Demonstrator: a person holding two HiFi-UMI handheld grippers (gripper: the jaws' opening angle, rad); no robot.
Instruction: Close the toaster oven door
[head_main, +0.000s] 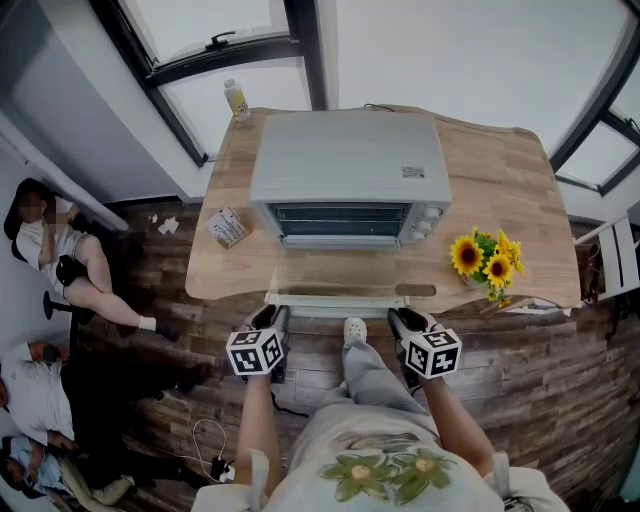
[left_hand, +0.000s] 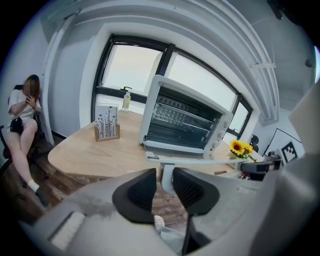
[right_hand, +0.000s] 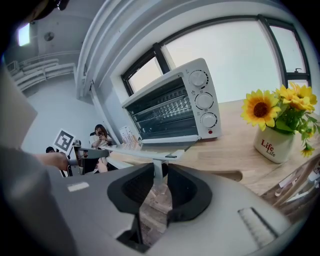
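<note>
The small white flower pot with yellow sunflowers, at the right side of the right gripper view, has the word "Life" on it in red letters, and a second line just below seems to say the same. The little white sticker on top of the grey metal toaster oven, near the middle of the head view, has print too small to read. So does the white card in a wooden stand left of it.
</note>
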